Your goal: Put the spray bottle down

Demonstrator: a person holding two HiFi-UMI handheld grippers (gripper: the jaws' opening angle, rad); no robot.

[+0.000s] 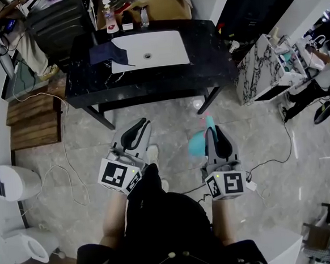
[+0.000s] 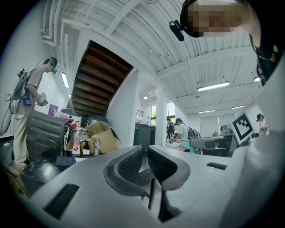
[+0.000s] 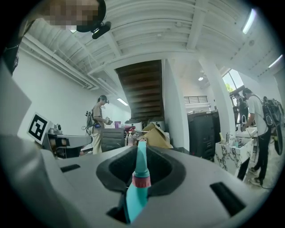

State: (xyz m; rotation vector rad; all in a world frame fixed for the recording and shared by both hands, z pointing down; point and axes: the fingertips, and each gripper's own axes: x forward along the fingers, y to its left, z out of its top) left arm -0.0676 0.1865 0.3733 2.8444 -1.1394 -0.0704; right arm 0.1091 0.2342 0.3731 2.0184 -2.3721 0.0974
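Teal plastic spray bottle (image 3: 137,187), pink collar, slim tapered nozzle, clamped in right gripper (image 1: 213,131) over grey stone floor (image 1: 255,127), near side of black table (image 1: 210,51). Left gripper (image 1: 135,131) closed, empty. Best: reach far glossy tabletop right of white basin (image 1: 158,43), seat base flat, then loosen jaws.

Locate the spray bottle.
Head view, right of centre: the spray bottle is clamped in the right claw, above the floor, short of the black sink table.
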